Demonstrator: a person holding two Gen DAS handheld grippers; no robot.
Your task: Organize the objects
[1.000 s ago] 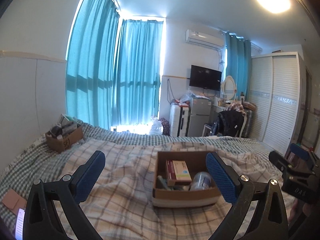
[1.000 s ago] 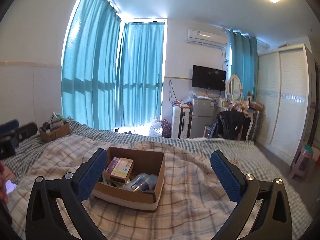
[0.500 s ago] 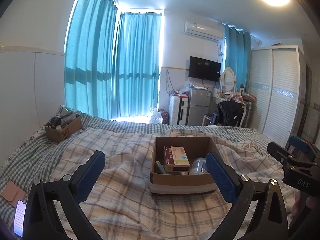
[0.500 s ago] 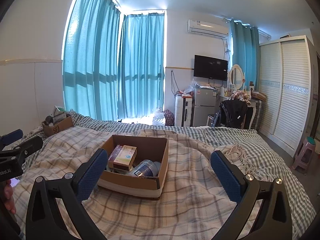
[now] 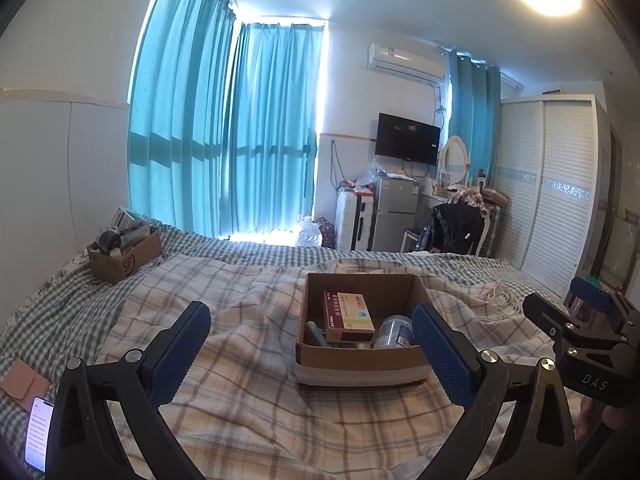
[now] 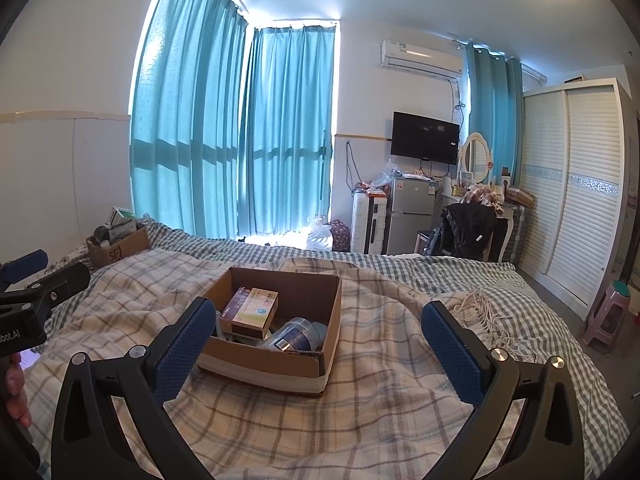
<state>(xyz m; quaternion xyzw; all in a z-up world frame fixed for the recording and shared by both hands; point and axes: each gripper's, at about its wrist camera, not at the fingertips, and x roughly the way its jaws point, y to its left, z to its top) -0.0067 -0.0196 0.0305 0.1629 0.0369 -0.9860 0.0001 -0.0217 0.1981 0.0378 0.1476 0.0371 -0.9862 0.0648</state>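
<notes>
An open cardboard box (image 5: 360, 364) sits on the plaid blanket in the middle of the bed; it also shows in the right wrist view (image 6: 264, 360). Inside lie a medicine carton (image 5: 348, 316) (image 6: 250, 306) and a blue-labelled clear jar (image 5: 394, 332) (image 6: 296, 336) on its side. My left gripper (image 5: 312, 344) is open and empty, held short of the box. My right gripper (image 6: 320, 344) is open and empty, just right of the box.
A second cardboard box (image 5: 124, 258) full of items stands at the bed's far left by the wall. A phone (image 5: 38, 432) and a tan wallet (image 5: 22, 378) lie at the near left. A stool (image 6: 608, 314), fridge and wardrobe stand beyond the bed.
Both grippers have tilted down and moved slightly toward the box, which now sits lower in both views. Jaws stayed open.
</notes>
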